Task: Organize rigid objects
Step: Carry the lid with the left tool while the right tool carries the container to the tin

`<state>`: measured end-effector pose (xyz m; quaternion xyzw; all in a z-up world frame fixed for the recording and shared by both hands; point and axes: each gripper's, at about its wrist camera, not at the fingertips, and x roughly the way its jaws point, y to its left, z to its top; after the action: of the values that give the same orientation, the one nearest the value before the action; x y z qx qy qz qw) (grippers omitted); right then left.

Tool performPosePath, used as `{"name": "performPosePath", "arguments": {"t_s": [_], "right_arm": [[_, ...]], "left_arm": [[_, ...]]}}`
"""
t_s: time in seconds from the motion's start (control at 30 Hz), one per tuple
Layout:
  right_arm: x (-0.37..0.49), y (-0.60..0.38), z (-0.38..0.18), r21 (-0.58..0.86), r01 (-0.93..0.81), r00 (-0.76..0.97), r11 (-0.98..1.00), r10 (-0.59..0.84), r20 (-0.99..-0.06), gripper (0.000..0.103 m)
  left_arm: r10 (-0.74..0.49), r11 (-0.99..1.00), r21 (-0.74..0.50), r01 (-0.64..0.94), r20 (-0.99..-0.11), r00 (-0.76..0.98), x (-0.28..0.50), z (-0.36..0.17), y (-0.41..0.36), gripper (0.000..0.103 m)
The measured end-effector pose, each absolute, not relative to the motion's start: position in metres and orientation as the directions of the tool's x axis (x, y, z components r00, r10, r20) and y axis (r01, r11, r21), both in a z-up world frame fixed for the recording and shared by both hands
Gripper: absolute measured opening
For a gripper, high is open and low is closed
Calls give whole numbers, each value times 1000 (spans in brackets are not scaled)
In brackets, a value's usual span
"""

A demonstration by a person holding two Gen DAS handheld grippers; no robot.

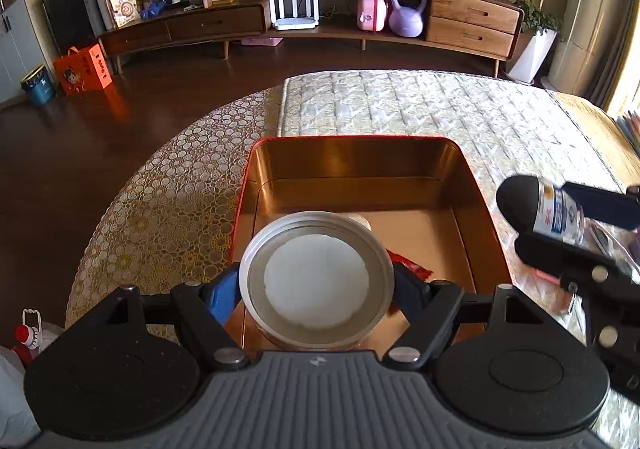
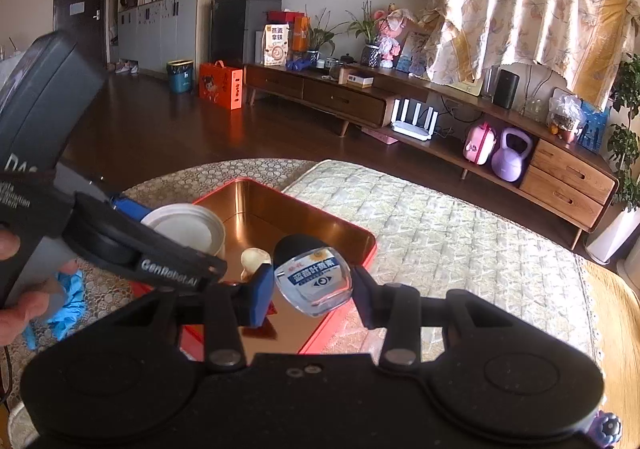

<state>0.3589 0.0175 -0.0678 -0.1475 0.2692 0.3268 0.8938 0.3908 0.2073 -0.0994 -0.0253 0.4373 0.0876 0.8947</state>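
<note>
A red tin box (image 1: 476,185) with a gold inside stands open on the table; it also shows in the right wrist view (image 2: 360,233). My left gripper (image 1: 316,281) is shut on a round white-lidded jar (image 1: 316,273) and holds it over the box's near left part; the jar also shows in the right wrist view (image 2: 188,225). My right gripper (image 2: 312,285) is shut on a small clear bottle with a black cap (image 2: 312,273) and holds it above the box's right edge; the bottle also shows in the left wrist view (image 1: 552,209). A red packet (image 1: 412,269) and a pale knobbly object (image 2: 254,259) lie in the box.
A quilted mat (image 1: 420,109) covers the table beyond the box. A blue glove (image 2: 68,305) lies on the lace cloth at left. A TV cabinet (image 1: 320,17) stands across the dark wooden floor.
</note>
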Motion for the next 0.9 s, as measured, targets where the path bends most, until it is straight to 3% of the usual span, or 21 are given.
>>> {"name": "performPosePath", "arguments": {"t_s": [0.23, 0.9], "right_arm": [[372, 48, -93, -142, -684, 625, 715, 475, -620, 42], [379, 78, -117, -108, -715, 551, 691, 462, -694, 42]], "left_arm": [[164, 978, 47, -203, -775, 610, 435, -106, 217, 78], [111, 985, 15, -170, -816, 568, 483, -139, 214, 78]]}}
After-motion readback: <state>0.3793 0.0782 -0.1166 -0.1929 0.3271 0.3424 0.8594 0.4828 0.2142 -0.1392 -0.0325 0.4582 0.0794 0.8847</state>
